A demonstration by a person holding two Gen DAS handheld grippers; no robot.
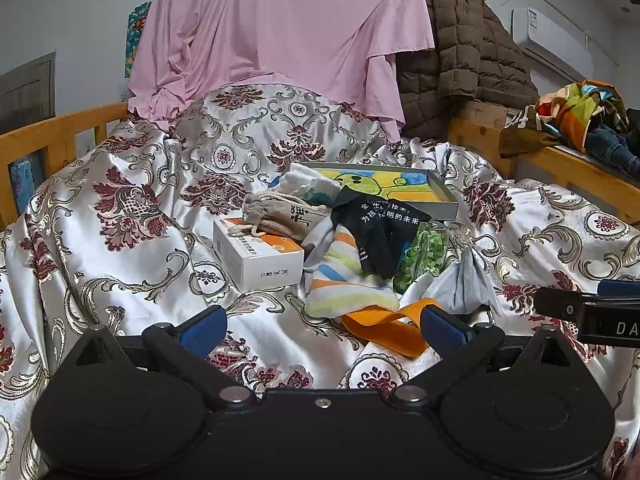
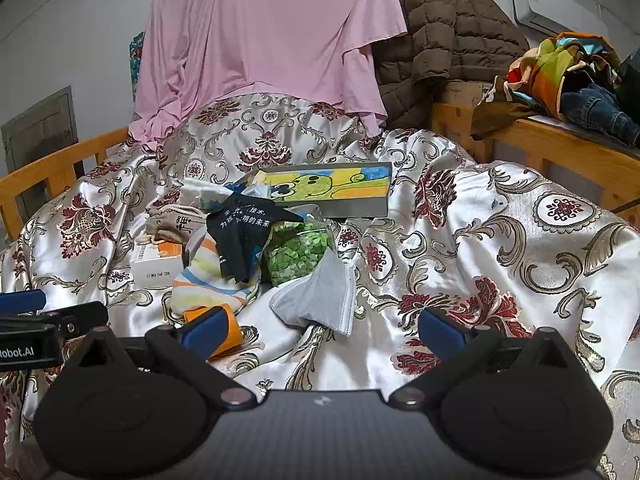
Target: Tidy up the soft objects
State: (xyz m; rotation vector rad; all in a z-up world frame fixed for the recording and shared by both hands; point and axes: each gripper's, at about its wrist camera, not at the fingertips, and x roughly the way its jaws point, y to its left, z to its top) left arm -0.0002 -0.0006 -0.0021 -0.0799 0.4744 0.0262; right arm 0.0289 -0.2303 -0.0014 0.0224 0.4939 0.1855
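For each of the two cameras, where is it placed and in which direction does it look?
Left wrist: sits on the left gripper, looking forward over the open jaws at the pile on the bedspread; the right gripper shows at the right edge.
Right wrist: sits on the right gripper, jaws open, facing the same pile from further right; the left gripper shows at the left edge.
Shared: the mask, striped sock, white box, and pink sheet.
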